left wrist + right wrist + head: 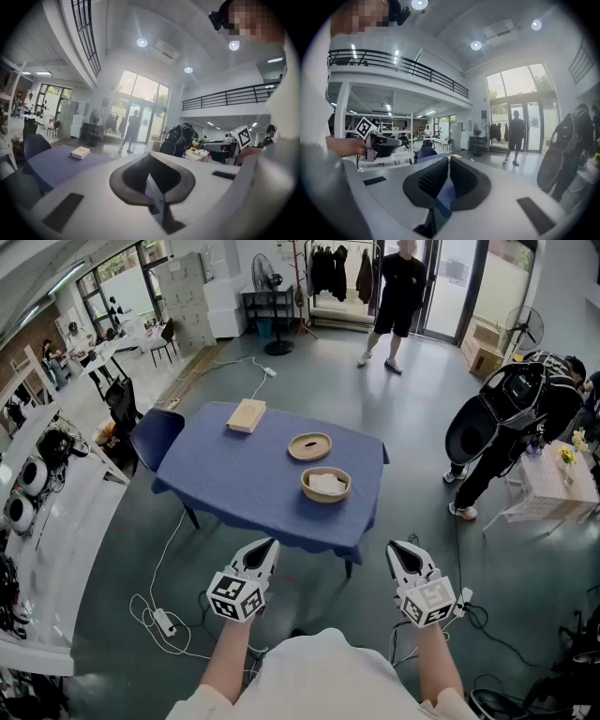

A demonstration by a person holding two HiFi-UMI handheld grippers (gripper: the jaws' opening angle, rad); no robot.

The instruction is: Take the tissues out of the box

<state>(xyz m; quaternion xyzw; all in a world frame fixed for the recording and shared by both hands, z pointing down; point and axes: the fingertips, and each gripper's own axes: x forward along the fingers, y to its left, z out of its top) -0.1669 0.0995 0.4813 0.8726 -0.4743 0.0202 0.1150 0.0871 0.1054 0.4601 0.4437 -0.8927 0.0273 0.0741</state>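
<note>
A flat beige tissue box lies at the far left corner of the blue table; the left gripper view shows the tissue box too. Two round woven bowls sit nearer me: an empty bowl and a bowl holding white tissues. My left gripper and right gripper hover side by side short of the table's near edge, well away from the box. In their own views the left gripper and the right gripper have their jaws together with nothing between them.
A dark blue chair stands at the table's left side. White cables trail on the floor by the near left. A person with a black backpack bends near a small white table at right. Another person stands by the far doors.
</note>
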